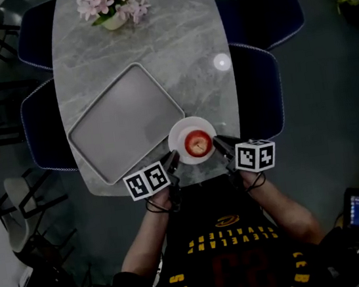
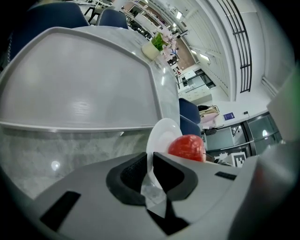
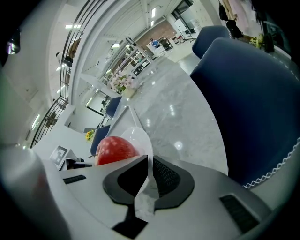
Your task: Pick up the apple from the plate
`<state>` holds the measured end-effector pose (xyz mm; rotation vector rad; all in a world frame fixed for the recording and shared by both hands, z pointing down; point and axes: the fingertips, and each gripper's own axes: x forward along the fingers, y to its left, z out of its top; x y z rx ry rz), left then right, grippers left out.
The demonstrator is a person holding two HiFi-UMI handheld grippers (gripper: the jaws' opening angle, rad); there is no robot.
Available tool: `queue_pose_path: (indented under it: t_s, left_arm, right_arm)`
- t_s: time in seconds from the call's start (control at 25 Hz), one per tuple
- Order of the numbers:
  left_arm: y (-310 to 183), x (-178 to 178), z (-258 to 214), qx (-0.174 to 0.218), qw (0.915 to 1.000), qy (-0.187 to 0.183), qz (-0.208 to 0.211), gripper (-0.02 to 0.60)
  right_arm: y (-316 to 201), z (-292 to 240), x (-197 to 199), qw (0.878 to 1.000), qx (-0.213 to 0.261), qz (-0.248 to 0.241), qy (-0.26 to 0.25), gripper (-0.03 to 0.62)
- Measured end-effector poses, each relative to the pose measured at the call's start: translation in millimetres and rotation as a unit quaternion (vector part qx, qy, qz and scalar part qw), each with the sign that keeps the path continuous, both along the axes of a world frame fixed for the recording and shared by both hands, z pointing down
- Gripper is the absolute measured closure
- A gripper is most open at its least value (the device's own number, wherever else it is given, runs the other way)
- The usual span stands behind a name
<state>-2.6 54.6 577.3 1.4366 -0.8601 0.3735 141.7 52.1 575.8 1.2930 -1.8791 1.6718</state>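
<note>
L gripper (image 1: 172, 162) & R gripper (image 1: 219, 144) each clamped narrow on plate (image 1: 179, 130) rim, opp. sides, apple (image 1: 197, 144) resting on plate.

The apple (image 1: 197, 145) is sitting on the plate (image 1: 178, 132); my left gripper (image 1: 172, 161) and right gripper (image 1: 219, 144) are pinching its rim on either side. The tray (image 1: 123, 121) is lying behind-left.
</note>
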Motion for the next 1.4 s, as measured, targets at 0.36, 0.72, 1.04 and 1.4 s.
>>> queue_pose_path:
  t_s: [0.36,0.72,1.04,1.4]
  left_arm:
    - [18,24,13,-0.011,0.9999,-0.004,0.011,0.538]
    - [22,32,28,-0.015,0.9992,-0.015,0.034,0.538]
    - [21,31,40,-0.015,0.9980,-0.023,0.057,0.537]
    - [31,25,44,-0.014,0.9970,-0.019,0.074,0.537]
  right_arm:
    - [17,11,24,1.000,-0.007,0.011,0.000,0.549]
    - [22,29,32,0.999,-0.017,0.027,-0.003,0.551]
    - [25,41,31,0.999,-0.017,0.036,0.000,0.550]
    - [34,43,25,0.999,-0.014,0.046,0.004,0.551]
